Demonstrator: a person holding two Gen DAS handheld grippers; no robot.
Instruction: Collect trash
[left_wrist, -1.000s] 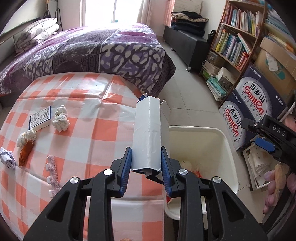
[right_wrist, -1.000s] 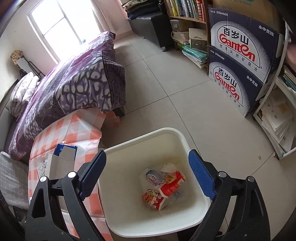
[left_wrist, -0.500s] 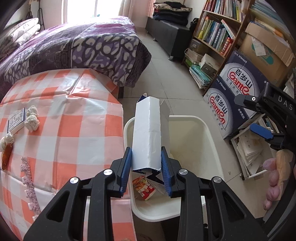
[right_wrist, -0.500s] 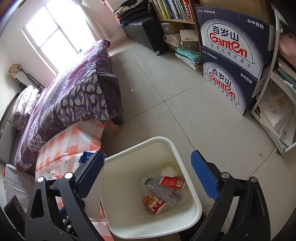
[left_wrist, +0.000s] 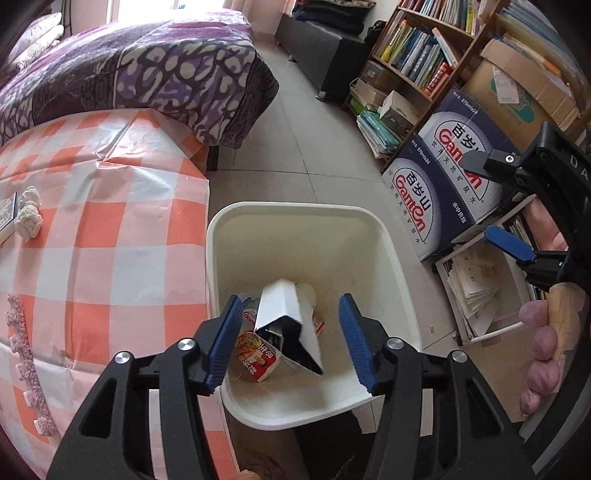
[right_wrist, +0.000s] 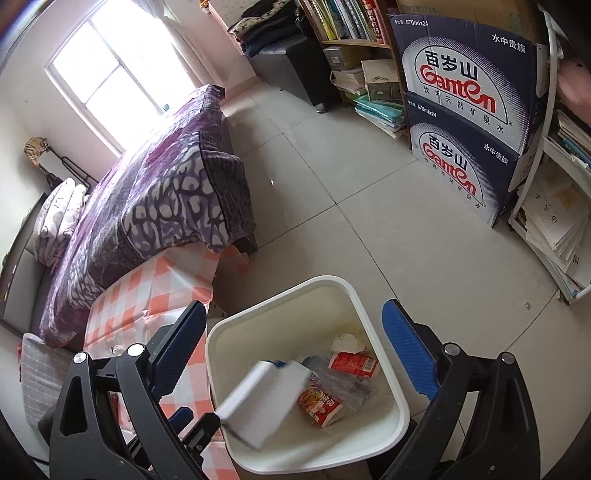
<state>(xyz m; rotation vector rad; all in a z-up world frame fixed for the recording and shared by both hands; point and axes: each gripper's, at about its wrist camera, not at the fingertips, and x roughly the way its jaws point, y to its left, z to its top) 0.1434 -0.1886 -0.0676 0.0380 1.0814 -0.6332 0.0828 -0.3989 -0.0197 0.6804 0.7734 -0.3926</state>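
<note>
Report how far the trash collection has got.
Done: snack wrappers and a plastic bottle lie in the white bin.

In hand: the left hand-held gripper has just been opening, and the white carton is dropping into the bin, clear of both pads. The right hand-held gripper is open and holds nothing.

Left: a crumpled tissue on the checked tablecloth.

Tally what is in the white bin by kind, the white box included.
Box: 1
Red packet: 2
Clear bottle: 1
Crumpled tissue: 1
Total: 5
</note>
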